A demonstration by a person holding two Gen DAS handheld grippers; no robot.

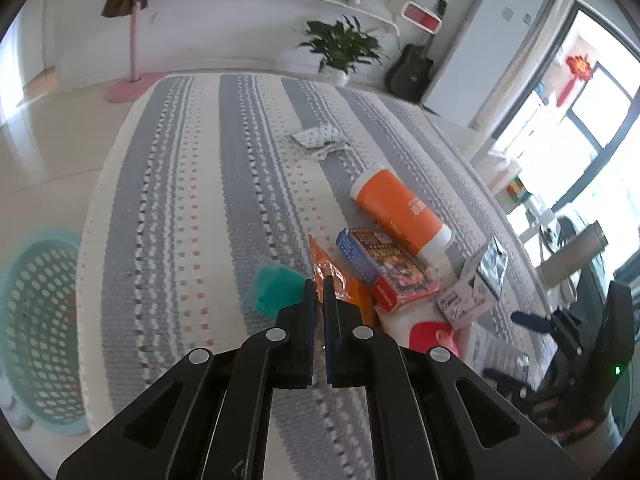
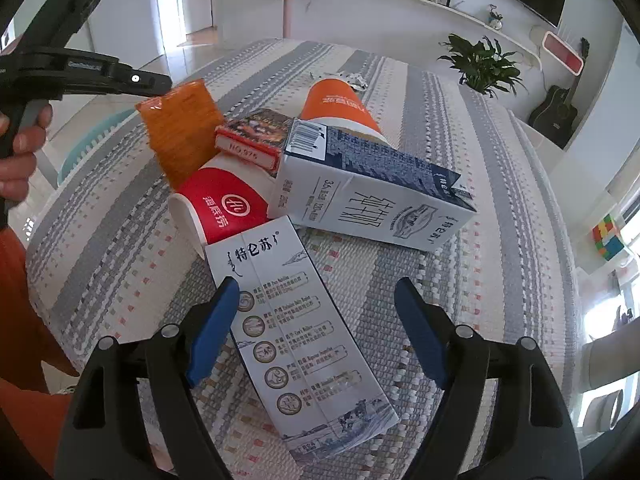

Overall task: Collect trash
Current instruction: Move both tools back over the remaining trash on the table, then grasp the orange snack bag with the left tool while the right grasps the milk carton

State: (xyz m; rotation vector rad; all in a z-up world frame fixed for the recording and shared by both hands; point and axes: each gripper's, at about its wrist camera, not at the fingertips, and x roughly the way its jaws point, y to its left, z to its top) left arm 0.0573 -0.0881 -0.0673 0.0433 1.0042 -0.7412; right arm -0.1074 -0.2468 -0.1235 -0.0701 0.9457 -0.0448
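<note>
Striped grey and white cloth (image 2: 460,280) covers the table where we work, and behind it we see a green plant (image 1: 344,46) and a black guitar (image 1: 410,72) by the white wall. Our left gripper (image 1: 318,286) has its two fingers pressed nearly together on the orange wrapper (image 2: 180,132), which hangs lifted above the cloth, next to the pile of trash. Our right gripper (image 2: 316,292) is spread wide and holds nothing; one flat milk carton (image 2: 296,340) lies between its blue pads (image 2: 214,328). Behind this carton a red paper cup (image 2: 224,208) lies on its side, touching a second milk carton (image 2: 372,196), a small red box (image 2: 250,140) and an orange cup (image 1: 400,210). On the floor at the left side stands a teal basket (image 1: 38,328), well apart from the trash.
</note>
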